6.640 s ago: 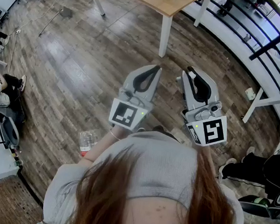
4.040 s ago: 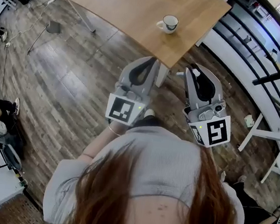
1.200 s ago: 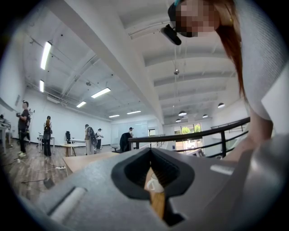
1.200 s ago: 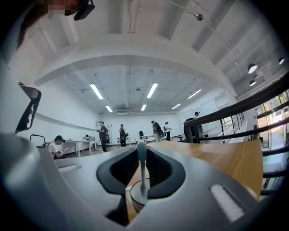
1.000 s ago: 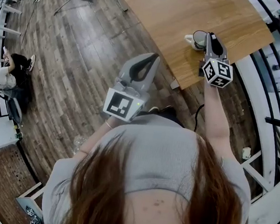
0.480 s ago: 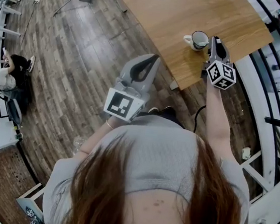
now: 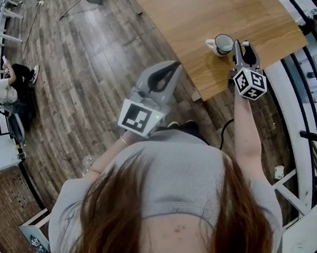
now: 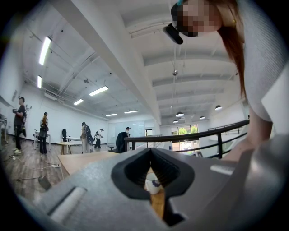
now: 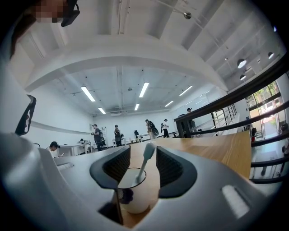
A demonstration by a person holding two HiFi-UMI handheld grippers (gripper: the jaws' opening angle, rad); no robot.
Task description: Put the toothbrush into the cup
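My right tongs (image 7: 241,47) are opening just right of the cup (image 7: 222,44), at the near edge of the desk (image 7: 184,11); a moment ago they were almost closed. The toothbrush (image 9: 143,161) now stands free in the cup, leaning between the parted jaws with neither pad on it. My left tongs (image 7: 175,65) hang closed and empty over the floor. I judge the job done

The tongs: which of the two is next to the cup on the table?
The right tongs, over the table edge beside the cup; its jaws are opening, the toothbrush between them, not gripped. The left tongs hangs over the floor, shut.
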